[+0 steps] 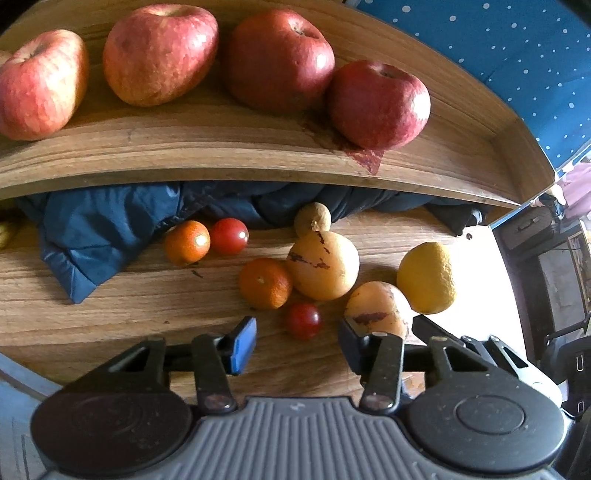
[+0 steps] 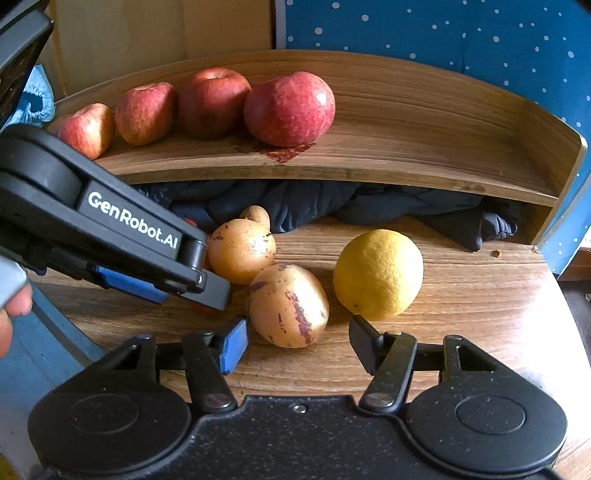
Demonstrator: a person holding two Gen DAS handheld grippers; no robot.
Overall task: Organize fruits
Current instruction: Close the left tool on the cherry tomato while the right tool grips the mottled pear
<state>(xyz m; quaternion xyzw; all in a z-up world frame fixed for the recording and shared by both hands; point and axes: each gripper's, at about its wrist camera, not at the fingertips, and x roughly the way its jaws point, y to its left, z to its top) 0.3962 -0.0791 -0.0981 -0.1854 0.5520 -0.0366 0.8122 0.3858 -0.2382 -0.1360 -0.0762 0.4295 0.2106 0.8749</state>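
Note:
Several red apples (image 1: 277, 59) (image 2: 290, 109) stand in a row on the wooden shelf (image 1: 221, 147). On the table below lie two oranges (image 1: 264, 282), two small red tomatoes (image 1: 303, 320), two tan streaked melons (image 1: 325, 269) (image 2: 288, 304), a small brown fruit (image 1: 313, 218) and a yellow lemon (image 1: 426, 277) (image 2: 377, 273). My left gripper (image 1: 299, 343) is open, with a tomato just ahead between its fingers. My right gripper (image 2: 297, 341) is open around the near melon, not touching it. The left gripper (image 2: 159, 273) also shows in the right wrist view, left of the melons.
A dark blue padded cloth (image 1: 110, 229) (image 2: 295, 203) is stuffed under the shelf. A blue dotted wall (image 2: 443, 33) stands behind. The shelf's right half (image 2: 443, 147) is bare wood. A person's fingers (image 2: 11, 314) show at the left edge.

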